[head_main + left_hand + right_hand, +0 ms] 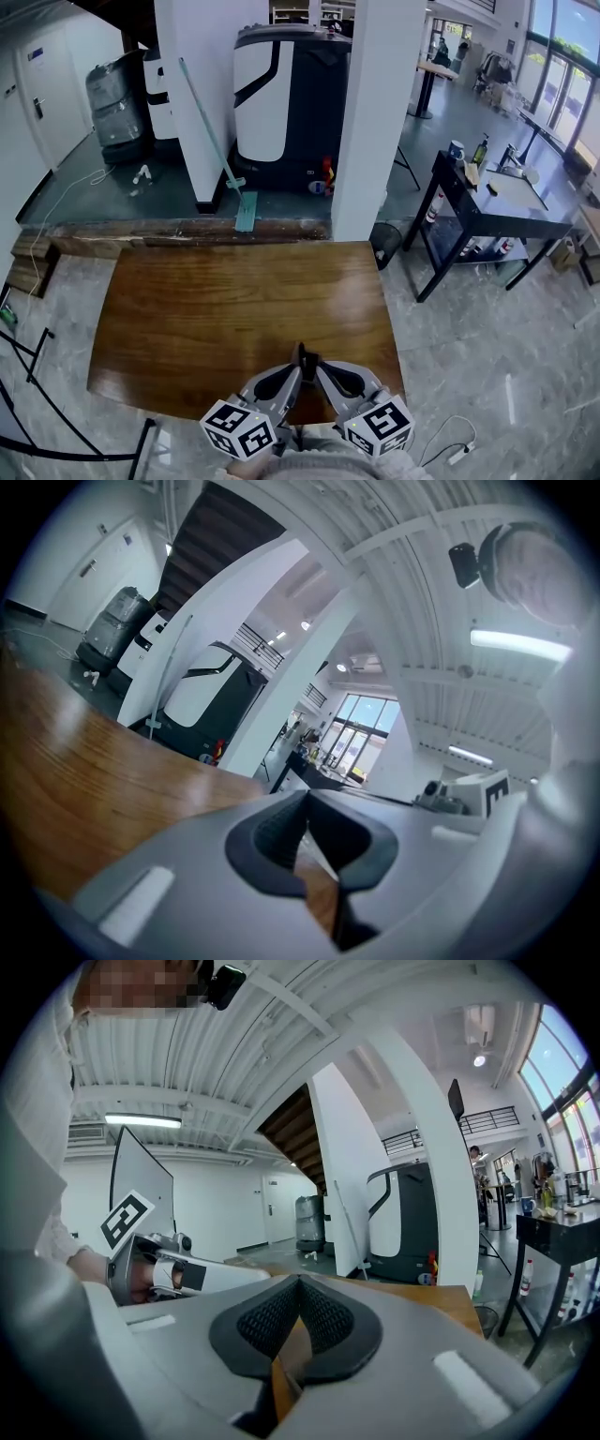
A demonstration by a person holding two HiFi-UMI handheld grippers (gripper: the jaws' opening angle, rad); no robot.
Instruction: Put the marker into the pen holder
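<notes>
At near edge of table (234, 309), left gripper (292, 367) & right gripper (324, 367) both clenched, empty. No marker, pen holder in any view. Risk: approaching w/ jaws closed would knock marker away.

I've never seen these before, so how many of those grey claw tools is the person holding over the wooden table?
2. The left gripper and the right gripper sit side by side at the near edge of the table, tips almost meeting, both shut and empty.
</notes>
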